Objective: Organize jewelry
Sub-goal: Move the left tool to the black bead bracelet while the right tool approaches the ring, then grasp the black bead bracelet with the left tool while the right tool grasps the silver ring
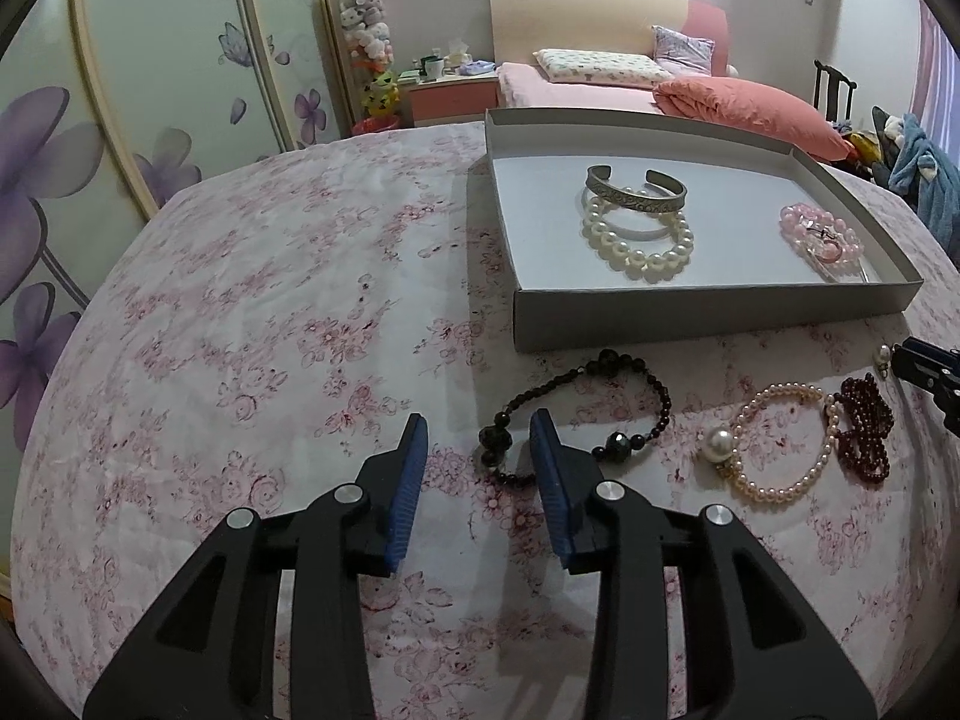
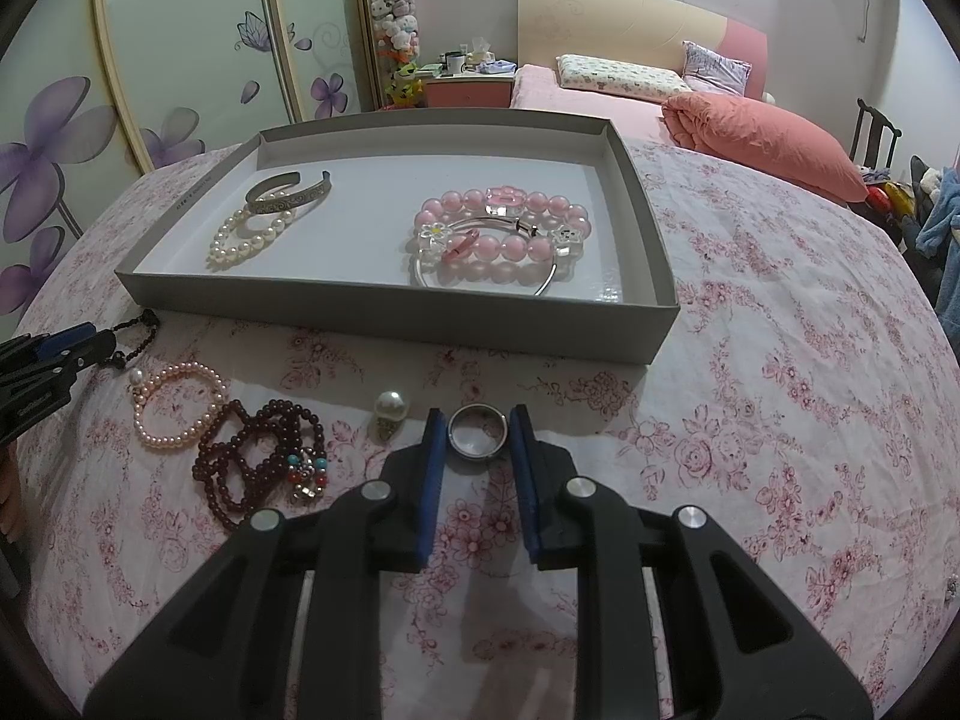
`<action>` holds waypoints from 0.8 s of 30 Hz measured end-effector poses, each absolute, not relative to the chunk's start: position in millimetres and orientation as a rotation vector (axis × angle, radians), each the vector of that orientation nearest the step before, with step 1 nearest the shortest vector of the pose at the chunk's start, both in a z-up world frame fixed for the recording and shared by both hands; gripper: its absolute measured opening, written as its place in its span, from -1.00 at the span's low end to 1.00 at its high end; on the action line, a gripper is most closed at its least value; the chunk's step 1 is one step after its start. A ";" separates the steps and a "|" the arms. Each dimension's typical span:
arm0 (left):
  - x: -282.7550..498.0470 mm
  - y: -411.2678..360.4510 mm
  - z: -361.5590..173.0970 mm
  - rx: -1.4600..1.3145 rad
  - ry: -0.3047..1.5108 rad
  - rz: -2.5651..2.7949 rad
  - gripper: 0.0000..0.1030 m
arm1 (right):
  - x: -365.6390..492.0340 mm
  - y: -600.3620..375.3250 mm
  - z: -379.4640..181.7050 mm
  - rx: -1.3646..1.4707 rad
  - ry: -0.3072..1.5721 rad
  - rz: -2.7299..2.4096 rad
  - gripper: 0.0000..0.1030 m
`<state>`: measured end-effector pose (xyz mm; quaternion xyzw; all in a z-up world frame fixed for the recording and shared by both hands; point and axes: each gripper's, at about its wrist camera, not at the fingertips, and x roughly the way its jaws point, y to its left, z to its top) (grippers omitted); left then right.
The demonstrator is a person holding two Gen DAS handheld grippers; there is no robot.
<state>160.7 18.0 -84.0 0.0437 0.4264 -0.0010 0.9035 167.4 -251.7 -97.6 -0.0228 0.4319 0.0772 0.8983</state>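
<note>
While your right gripper (image 2: 478,420) is clamping its blue pads on the plain silver metal ring (image 2: 479,431), you are keeping it low over the pink floral bedspread (image 2: 780,360), just before the near wall of the shallow grey cardboard tray (image 2: 384,324). Your left gripper (image 1: 478,432) is standing with its jaws partly apart and nothing pressed between them; its right pad is covering part of the black beaded bracelet (image 1: 576,405) near the tray's front wall. Lying close around are a peach pearl bracelet (image 2: 180,405), a dark red bead strand (image 2: 252,456) and a large pearl earring (image 2: 389,411). Inside the tray are sitting a silver cuff bangle (image 2: 288,192), a white pearl bracelet (image 2: 246,240) and a pink bead bracelet (image 2: 498,234).
</note>
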 end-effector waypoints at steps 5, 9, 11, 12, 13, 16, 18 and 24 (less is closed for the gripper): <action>163.2 16.7 -83.2 0.081 0.884 -0.015 -0.46 | 167.3 -251.4 -97.7 -0.048 0.894 0.159 -0.57; 160.4 14.0 -82.4 0.088 0.886 -0.033 -0.76 | 166.9 -253.2 -97.2 -0.041 0.894 0.154 -0.57; 159.3 16.7 -82.2 0.074 0.889 -0.038 -0.77 | 166.2 -255.4 -96.8 -0.029 0.896 0.153 -0.58; 158.4 18.2 -82.3 0.066 0.890 -0.041 -0.77 | 165.6 -256.8 -96.2 -0.019 0.897 0.151 -0.58; 157.5 19.3 -82.2 0.058 0.891 -0.045 -0.77 | 164.7 -258.2 -96.4 -0.010 0.899 0.150 -0.58; 153.3 23.2 -79.3 0.028 0.880 -0.059 -0.77 | 162.1 -264.0 -95.1 0.026 0.898 0.143 -0.58; 148.9 25.0 -74.4 0.005 0.862 -0.075 -0.77 | 160.0 -265.6 -93.4 0.038 0.892 0.141 -0.58; 139.3 27.1 -57.8 -0.055 0.803 -0.119 -0.77 | 152.0 -263.9 -85.1 0.060 0.859 0.149 -0.58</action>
